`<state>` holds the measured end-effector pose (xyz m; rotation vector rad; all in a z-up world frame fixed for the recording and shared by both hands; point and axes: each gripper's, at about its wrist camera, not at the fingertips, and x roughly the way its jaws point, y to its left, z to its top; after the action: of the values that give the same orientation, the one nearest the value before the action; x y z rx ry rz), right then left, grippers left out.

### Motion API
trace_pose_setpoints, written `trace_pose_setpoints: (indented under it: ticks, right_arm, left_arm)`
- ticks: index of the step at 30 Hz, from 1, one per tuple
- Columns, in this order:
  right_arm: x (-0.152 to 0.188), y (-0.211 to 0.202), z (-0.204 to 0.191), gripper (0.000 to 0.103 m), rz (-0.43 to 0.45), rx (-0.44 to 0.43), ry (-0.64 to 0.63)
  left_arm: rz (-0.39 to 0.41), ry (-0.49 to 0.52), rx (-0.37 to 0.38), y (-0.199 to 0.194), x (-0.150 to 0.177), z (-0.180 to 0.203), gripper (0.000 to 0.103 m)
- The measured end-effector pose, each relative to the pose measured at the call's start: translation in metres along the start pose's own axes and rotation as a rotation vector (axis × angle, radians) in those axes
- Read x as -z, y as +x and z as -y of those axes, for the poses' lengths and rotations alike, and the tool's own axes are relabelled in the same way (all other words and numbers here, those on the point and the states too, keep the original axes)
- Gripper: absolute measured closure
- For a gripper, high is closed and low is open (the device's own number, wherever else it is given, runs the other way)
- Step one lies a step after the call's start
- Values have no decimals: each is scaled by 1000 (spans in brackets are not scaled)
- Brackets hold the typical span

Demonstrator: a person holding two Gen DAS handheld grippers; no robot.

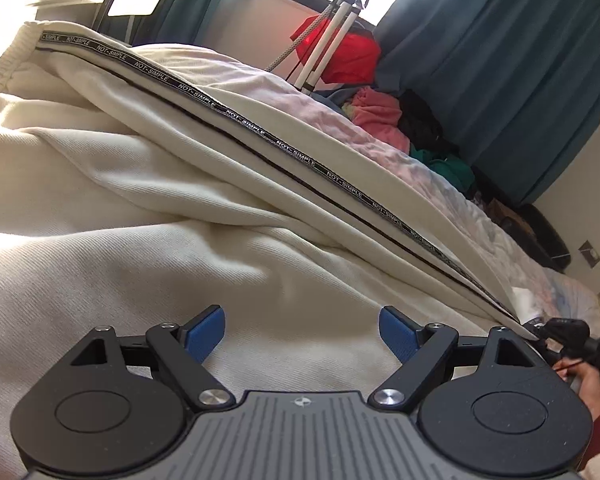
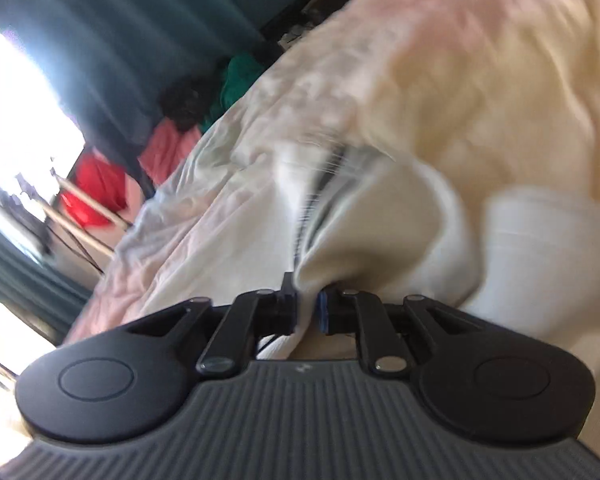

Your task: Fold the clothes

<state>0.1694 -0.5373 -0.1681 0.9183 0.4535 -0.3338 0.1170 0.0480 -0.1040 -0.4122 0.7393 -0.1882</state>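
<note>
Cream knit trousers [image 1: 148, 184] sag limp and light on the bed [image 1: 440, 168] — pinch hems or waistband. Your right hand-held gripper [image 2: 308, 306] clamps a cuff; your left hand-held gripper [image 1: 302, 334] gapes wide, empty.

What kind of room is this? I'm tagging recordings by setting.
Most likely a bedroom: cream trousers are spread on a bed's pale quilt, teal curtains hang at a bright window, and a pile of clothes lies alongside.
</note>
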Motion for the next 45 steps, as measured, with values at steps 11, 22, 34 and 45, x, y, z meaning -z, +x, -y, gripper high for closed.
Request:
trace_pose_setpoints:
  ticks: [11,22,34,45]
  right_arm:
    - [-1,-24,-14,41,25,-9,-121]
    - [-10,-41,-16,45,65,19,-50]
    - [-16,13,9,16,-103,-136,331]
    - [-57,59,-70,86,-32,81,101]
  left_arm:
    - [49,98,-60,-13,3,18,17]
    - [47,121,-54,-20,8,22,17]
    - [-5,84,-42,-7,8,18,17]
    - [-35,53,-38,11,7,13,17]
